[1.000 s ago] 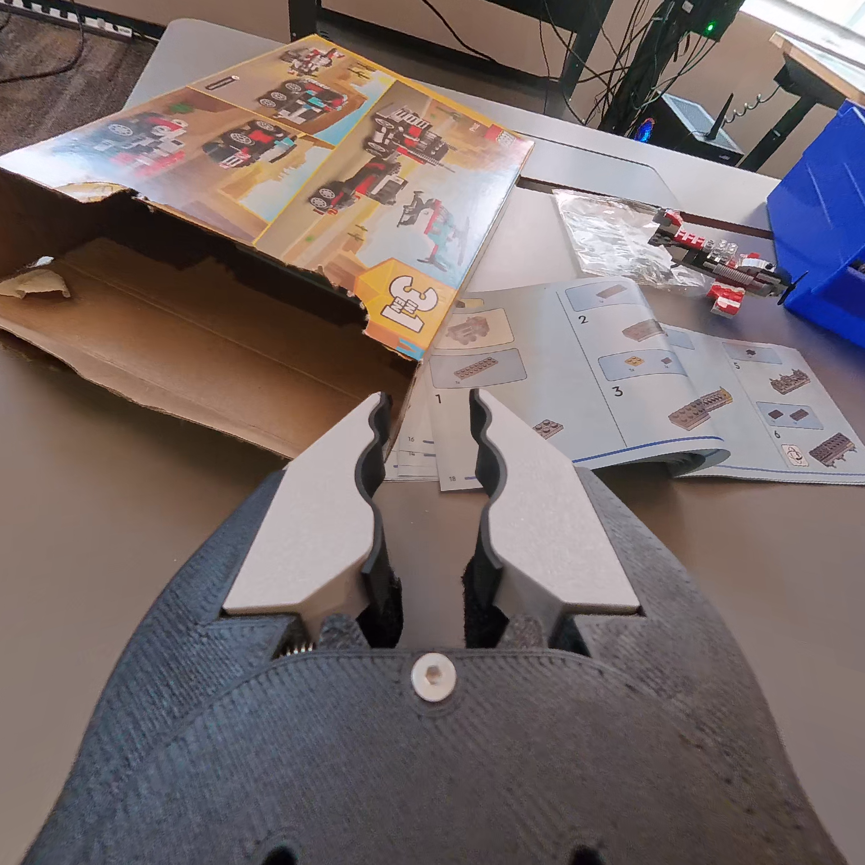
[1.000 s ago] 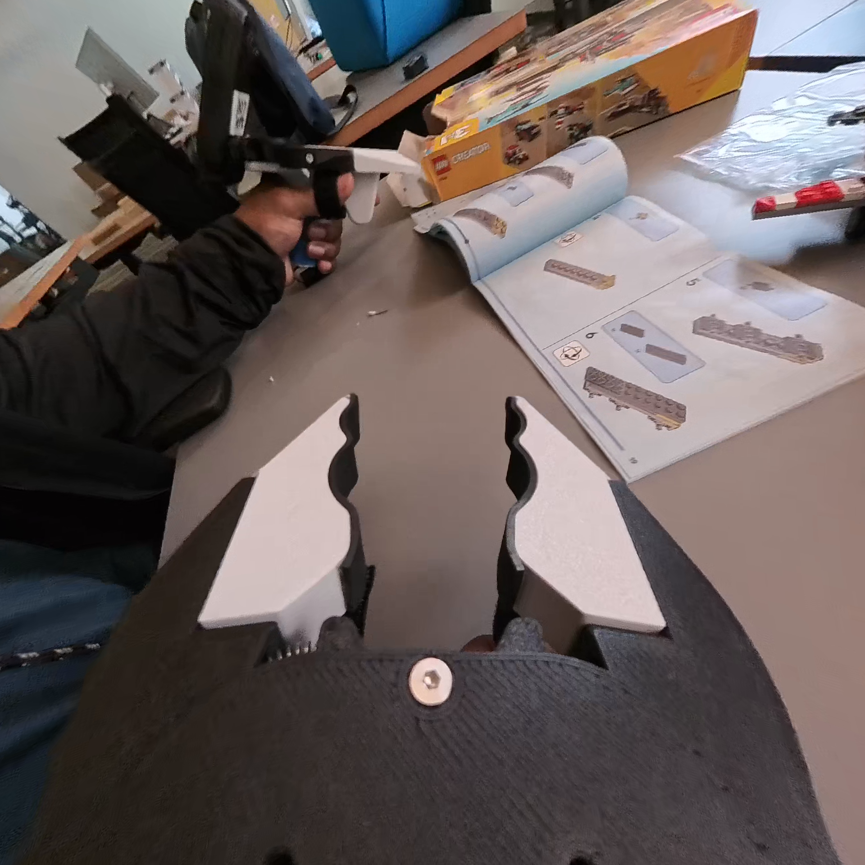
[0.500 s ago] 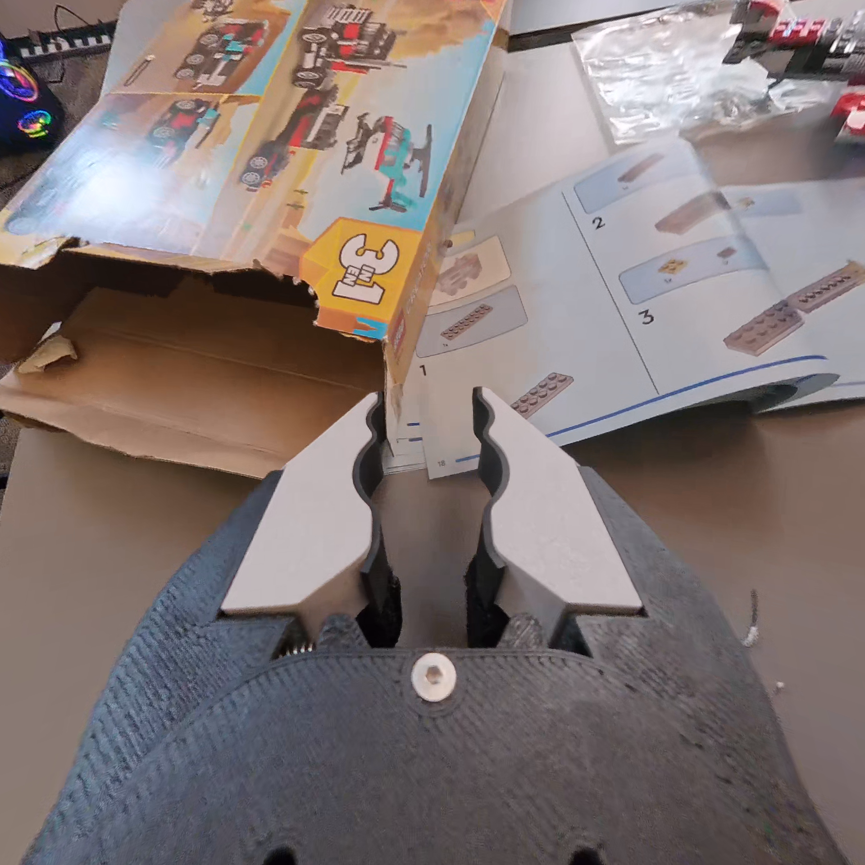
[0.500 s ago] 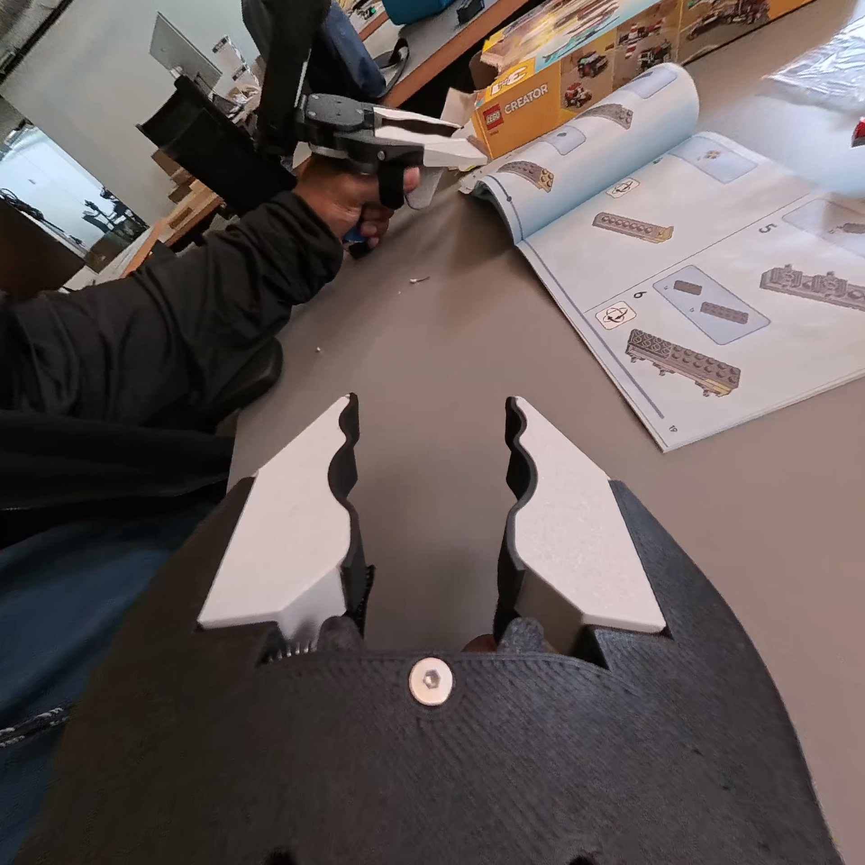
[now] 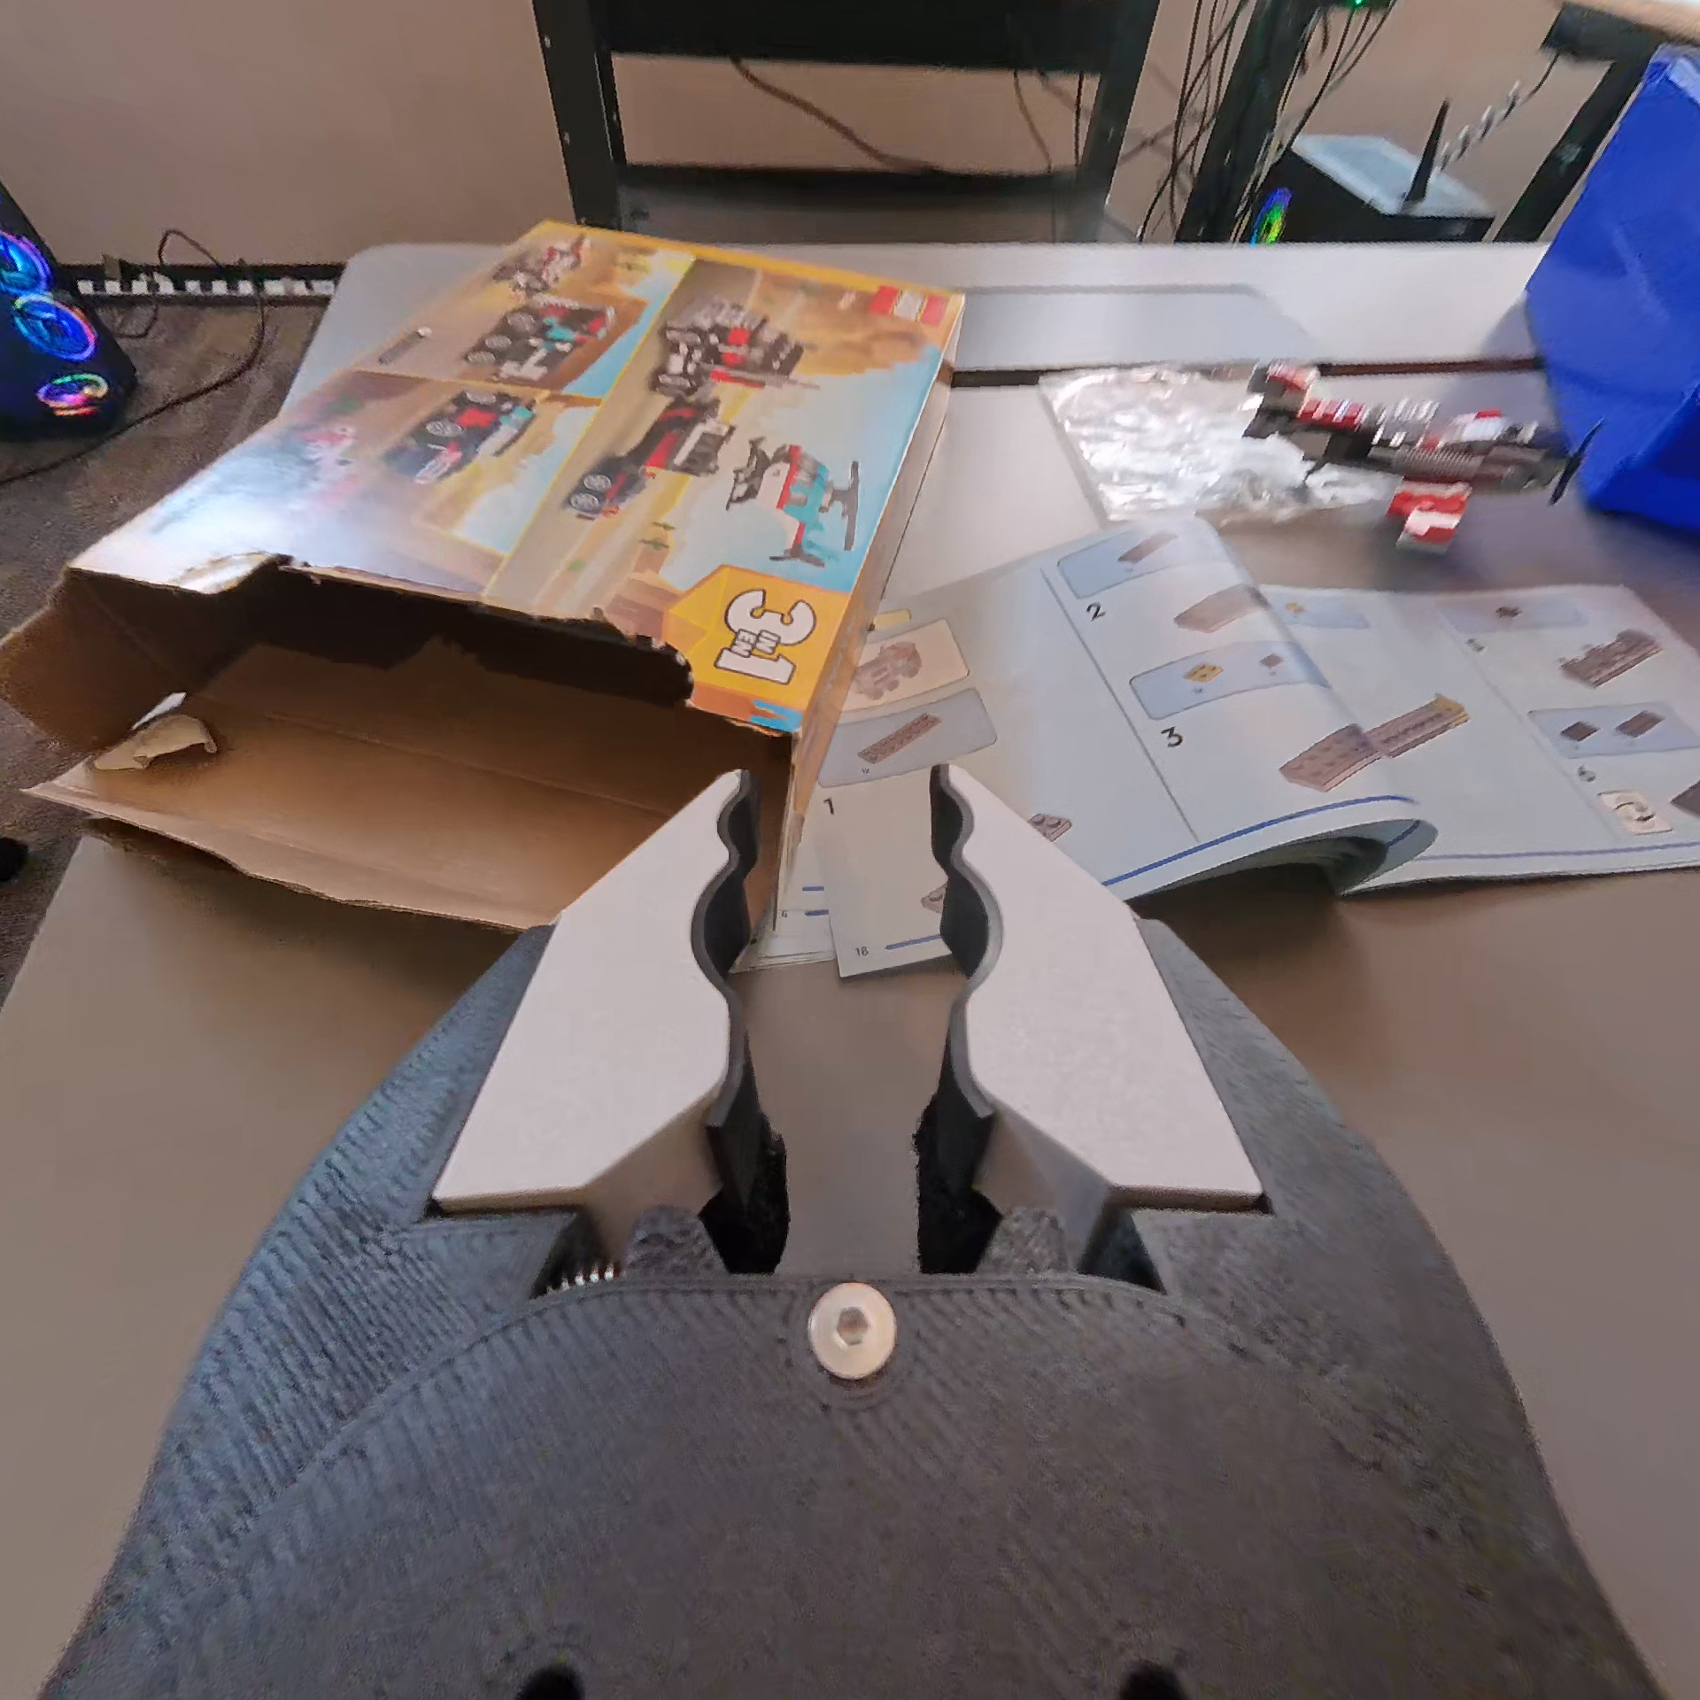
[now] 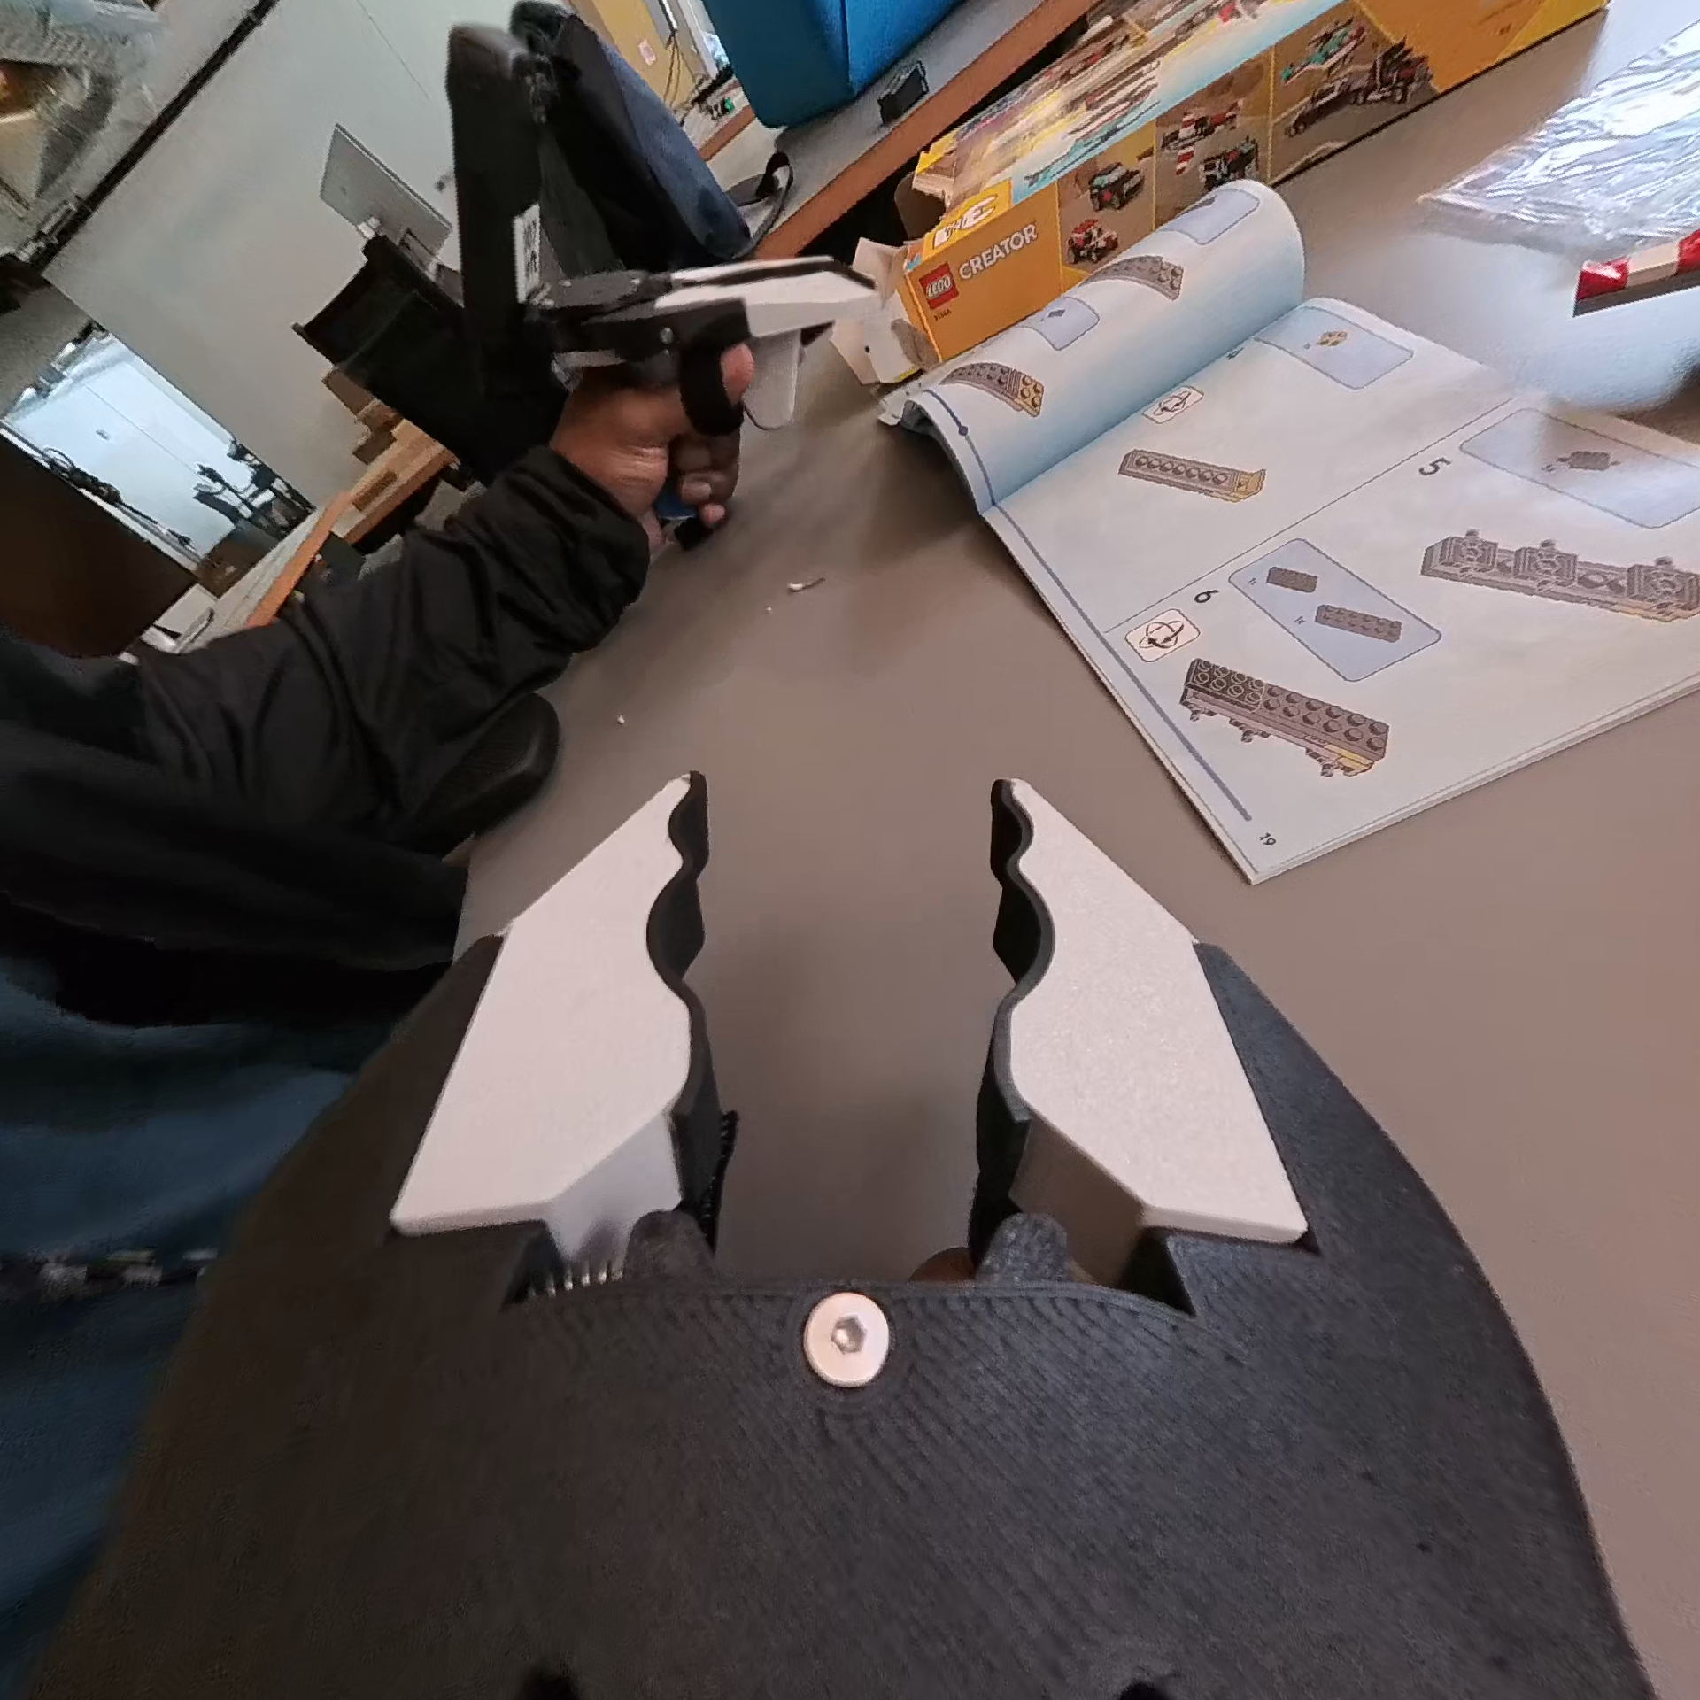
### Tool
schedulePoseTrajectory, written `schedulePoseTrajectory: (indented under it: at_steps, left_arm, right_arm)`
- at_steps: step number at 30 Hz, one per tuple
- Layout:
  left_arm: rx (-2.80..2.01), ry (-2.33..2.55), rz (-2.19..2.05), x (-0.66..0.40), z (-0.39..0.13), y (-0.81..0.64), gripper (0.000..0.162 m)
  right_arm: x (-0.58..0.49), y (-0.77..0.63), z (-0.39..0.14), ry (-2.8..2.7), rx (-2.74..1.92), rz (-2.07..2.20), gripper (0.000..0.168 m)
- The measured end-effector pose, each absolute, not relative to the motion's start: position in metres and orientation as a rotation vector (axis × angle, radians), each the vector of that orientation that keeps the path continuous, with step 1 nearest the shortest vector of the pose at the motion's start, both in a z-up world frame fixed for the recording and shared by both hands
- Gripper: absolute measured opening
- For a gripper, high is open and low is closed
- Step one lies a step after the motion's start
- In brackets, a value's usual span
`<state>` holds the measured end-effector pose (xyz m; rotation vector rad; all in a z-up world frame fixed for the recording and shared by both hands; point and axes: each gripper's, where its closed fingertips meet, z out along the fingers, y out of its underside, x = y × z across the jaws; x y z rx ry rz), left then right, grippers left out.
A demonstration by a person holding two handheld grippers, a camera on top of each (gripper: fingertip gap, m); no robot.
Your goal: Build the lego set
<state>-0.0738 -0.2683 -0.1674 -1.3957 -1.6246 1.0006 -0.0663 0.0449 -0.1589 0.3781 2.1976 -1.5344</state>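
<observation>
A partly built red, white and black lego model [image 5: 1380,442] lies at the far right of the table, beside a clear plastic bag [image 5: 1159,442]. The open instruction booklet [image 5: 1242,717] lies in front of it. My left gripper [image 5: 839,791] is open and empty, low over the table, with its tips at the booklet's near corner and the box's corner. My right gripper [image 6: 848,791] is open wider and empty, over bare table [image 6: 828,644]. The right wrist view also shows the booklet [image 6: 1334,515], one end of the model [image 6: 1647,276] and the left gripper [image 6: 782,304] in a person's hand.
The torn-open lego box [image 5: 598,442] lies at the left, its open end toward me; it also shows in the right wrist view [image 6: 1150,156]. A blue bin [image 5: 1628,276] stands at the far right. The person's black sleeve [image 6: 368,662] rests on the table's left edge. About 30 cm separates my left fingertips from my right. My right tips are roughly 20 cm from the model [image 6: 1647,276].
My left gripper tipped down toward the box and booklet, then lifted back to a flatter angle. The right view has swung a little. Both grippers stay open and empty.
</observation>
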Motion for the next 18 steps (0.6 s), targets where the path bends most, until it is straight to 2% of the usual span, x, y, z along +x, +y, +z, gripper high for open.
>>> schedulePoseTrajectory:
  at_steps: [9, 18]
  left_arm:
    - [-1.230, -1.485, 0.986, -0.063, -0.142, -0.268, 0.037]
    - [-1.280, -1.562, 0.859, -0.065, -0.159, -0.253, 0.038]
  right_arm:
    - [-0.073, 0.037, -0.149, 2.122, 0.369, -1.594, 0.058]
    - [-0.071, 0.028, -0.164, 2.256, 0.359, -1.517, 0.052]
